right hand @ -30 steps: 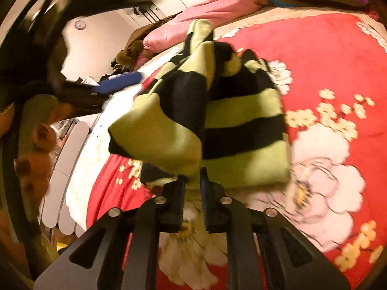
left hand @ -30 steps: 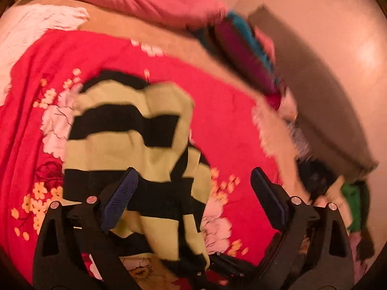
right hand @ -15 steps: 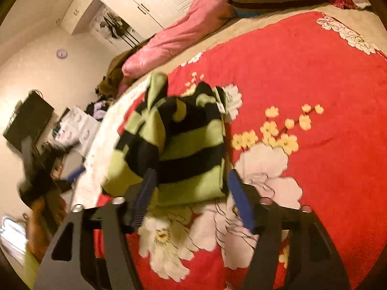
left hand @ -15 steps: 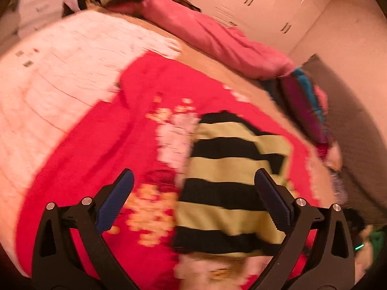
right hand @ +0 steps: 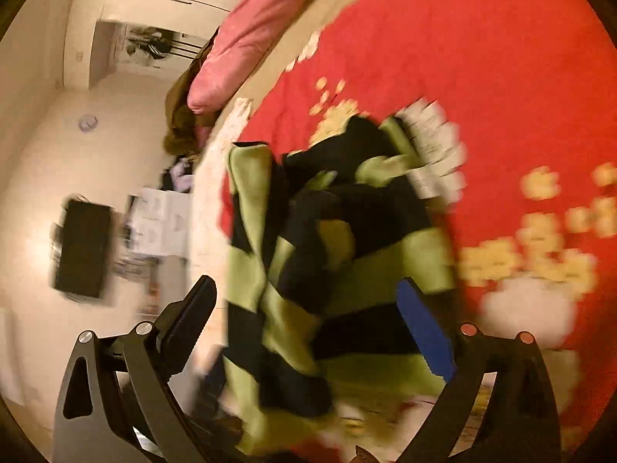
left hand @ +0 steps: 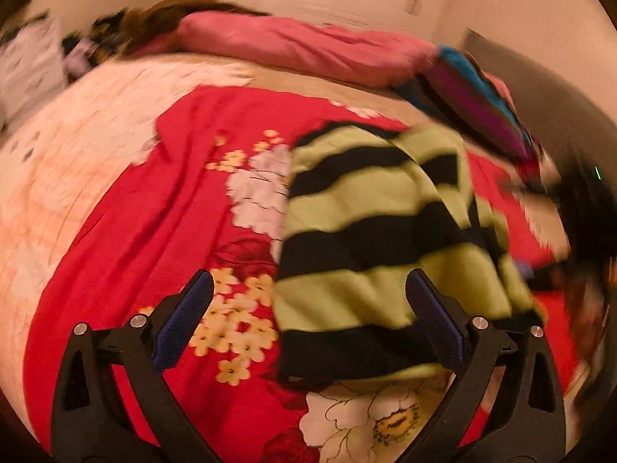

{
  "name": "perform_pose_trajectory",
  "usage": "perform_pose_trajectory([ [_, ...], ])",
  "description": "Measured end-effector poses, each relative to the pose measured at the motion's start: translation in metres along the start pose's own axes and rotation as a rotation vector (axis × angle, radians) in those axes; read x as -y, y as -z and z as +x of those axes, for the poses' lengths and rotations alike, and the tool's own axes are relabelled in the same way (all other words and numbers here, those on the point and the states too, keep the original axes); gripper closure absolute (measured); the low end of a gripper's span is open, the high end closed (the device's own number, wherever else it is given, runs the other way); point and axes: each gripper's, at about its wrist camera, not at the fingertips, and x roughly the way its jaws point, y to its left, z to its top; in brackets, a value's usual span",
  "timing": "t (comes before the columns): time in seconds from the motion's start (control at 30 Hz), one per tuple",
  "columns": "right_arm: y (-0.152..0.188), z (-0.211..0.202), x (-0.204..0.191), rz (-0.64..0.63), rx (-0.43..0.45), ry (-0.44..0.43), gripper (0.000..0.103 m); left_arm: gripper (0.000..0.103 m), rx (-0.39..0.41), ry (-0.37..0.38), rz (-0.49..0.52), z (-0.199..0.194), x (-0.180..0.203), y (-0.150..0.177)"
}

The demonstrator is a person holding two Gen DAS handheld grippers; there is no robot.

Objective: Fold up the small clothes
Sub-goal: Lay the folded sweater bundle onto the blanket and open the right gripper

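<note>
Green-and-black striped knit top (left hand: 370,254) lying part-folded on red floral bedspread (left hand: 146,239), centre-right of frame, bunched w/ layers askew. Right hand-held gripper (right hand: 308,316) jaws just been opening, wide now, nothing pinched. Left hand-held gripper (left hand: 308,316) wide too, empty. Tidying + final fold prob left.

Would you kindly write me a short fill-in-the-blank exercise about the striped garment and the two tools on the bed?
1. The small garment is striped black and ____.
2. It lies on a floral bedspread whose ground colour is ____.
3. The left tool has its jaws ____, with nothing pressed between its pads.
4. The long pillow at the far edge of the bed is ____.

Missing words: green; red; open; pink
</note>
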Motion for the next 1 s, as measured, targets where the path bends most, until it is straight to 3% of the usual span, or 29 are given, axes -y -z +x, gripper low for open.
perform_pose_trajectory([
  [0.1,-0.017,0.014,-0.008,-0.010,0.012,0.046,0.009,0.009,-0.008,0.011,0.070,0.008,0.011,0.005],
  [0.27,-0.031,0.033,-0.024,-0.110,0.019,0.175,0.010,0.009,0.006,0.062,0.053,0.015,0.002,0.008],
  [0.3,-0.032,0.037,-0.029,-0.153,0.029,0.207,0.015,0.009,-0.006,0.067,0.040,0.020,-0.002,0.009],
  [0.37,-0.030,0.042,-0.048,-0.298,0.043,0.265,0.077,0.010,-0.031,0.078,0.010,0.025,-0.008,0.009],
  [0.43,-0.023,0.040,-0.068,-0.449,0.072,0.299,0.086,0.010,-0.038,0.104,-0.030,0.027,-0.016,0.009],
  [0.53,-0.011,0.021,-0.101,-0.634,0.133,0.242,0.087,0.010,-0.028,0.118,-0.051,0.026,-0.020,0.008],
  [0.63,-0.017,0.018,-0.108,-0.726,0.156,0.301,0.087,0.009,-0.031,0.141,-0.062,0.029,-0.021,0.008],
  [0.8,-0.043,0.043,-0.065,-0.676,0.126,0.541,0.087,0.010,-0.077,0.122,-0.034,0.040,-0.015,0.011],
  [0.83,-0.045,0.044,-0.057,-0.655,0.122,0.560,0.082,0.009,-0.084,0.123,-0.032,0.041,-0.015,0.012],
  [0.87,-0.045,0.040,-0.048,-0.615,0.137,0.560,0.077,0.009,-0.091,0.124,-0.031,0.042,-0.015,0.013],
  [1.0,-0.021,0.000,-0.042,-0.605,0.229,0.477,0.077,0.009,-0.080,0.121,-0.039,0.039,-0.019,0.012],
])
